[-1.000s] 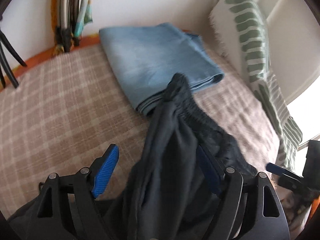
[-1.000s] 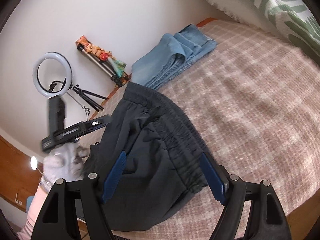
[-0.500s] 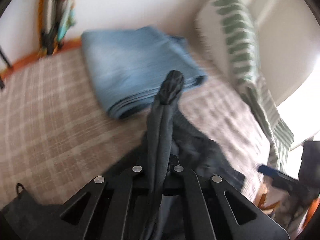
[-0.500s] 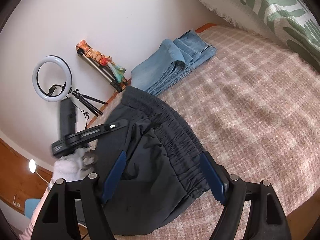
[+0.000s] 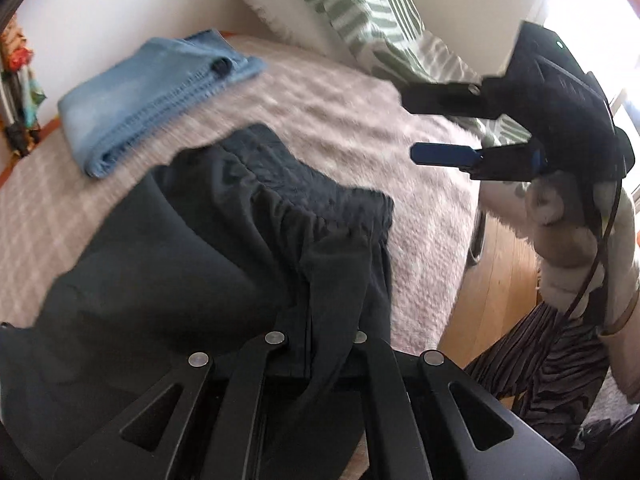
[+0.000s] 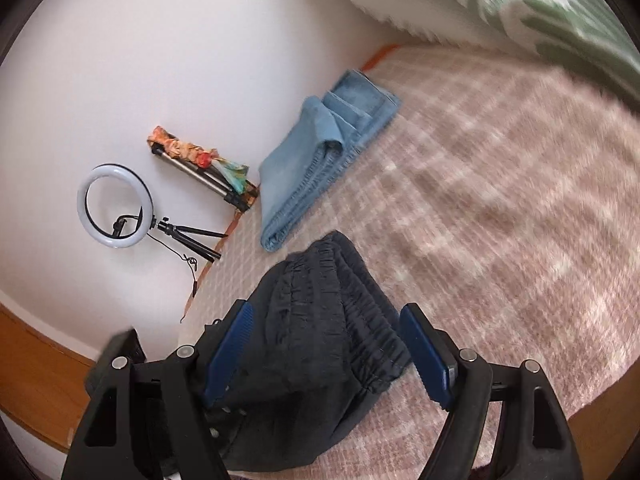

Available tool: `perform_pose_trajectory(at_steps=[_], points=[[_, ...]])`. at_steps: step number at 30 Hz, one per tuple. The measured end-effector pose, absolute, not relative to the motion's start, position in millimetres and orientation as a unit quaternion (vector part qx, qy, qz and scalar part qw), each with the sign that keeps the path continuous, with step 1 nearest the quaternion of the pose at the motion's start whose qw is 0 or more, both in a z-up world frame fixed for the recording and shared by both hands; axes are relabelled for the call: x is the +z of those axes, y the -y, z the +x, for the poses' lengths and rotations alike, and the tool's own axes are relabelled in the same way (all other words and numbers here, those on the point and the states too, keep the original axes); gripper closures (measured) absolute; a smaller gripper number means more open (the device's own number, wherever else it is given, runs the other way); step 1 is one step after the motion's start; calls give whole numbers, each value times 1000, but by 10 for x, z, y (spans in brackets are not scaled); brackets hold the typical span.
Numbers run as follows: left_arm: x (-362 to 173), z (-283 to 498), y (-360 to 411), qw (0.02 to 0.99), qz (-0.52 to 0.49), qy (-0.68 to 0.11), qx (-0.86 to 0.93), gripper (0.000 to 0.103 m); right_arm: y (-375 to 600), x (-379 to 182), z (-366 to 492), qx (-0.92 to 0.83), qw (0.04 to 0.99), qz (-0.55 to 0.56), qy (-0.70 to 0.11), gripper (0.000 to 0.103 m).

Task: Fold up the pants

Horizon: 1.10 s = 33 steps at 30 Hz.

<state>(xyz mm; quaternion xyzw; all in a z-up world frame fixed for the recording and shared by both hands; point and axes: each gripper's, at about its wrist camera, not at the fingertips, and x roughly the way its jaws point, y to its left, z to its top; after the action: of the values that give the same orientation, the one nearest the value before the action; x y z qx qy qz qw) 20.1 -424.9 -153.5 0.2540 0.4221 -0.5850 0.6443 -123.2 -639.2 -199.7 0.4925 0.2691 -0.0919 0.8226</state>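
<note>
Left hand-held gripper clamped on a fold of the black pants.
Right hand-held gripper gapes over their waistband; pants lie on the bed, jeans at eleven o'clock.

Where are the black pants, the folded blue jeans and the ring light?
black pants (image 6: pixel 320 320), right wrist view, on the gathered waistband.
folded blue jeans (image 5: pixel 132 92), left wrist view, on the top layer.
ring light (image 6: pixel 115 205), right wrist view, on its rim.
</note>
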Motion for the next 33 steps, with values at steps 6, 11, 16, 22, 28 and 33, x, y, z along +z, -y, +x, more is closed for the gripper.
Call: perform_pose_trajectory(at_steps=[6,11,16,22,28,33], points=[[-1474,139,4297,639,216,-429,-601,102,6402,-2239,-1154,-84,799,512,-304,24],[-1617,-53,4387,634,241,-421,-602,102,6415,-2387,-1126,-70,779,544,-304,23],[-1783,-63,4406,627,240,-436,-599,102,6341,-2425,-1129,-70,777,543,-312,23],[-1747,-37,4406,615,238,-442,-608,86,6221,-2495,-1119,-86,778,539,-313,24],[-1435,6,3984,638,229,-426,-600,56,6091,-2479,-953,-108,799,500,-318,53],[-1015,548,2982,728,137,-403,-537,39,6094,-2495,-982,-107,801,503,-308,58]])
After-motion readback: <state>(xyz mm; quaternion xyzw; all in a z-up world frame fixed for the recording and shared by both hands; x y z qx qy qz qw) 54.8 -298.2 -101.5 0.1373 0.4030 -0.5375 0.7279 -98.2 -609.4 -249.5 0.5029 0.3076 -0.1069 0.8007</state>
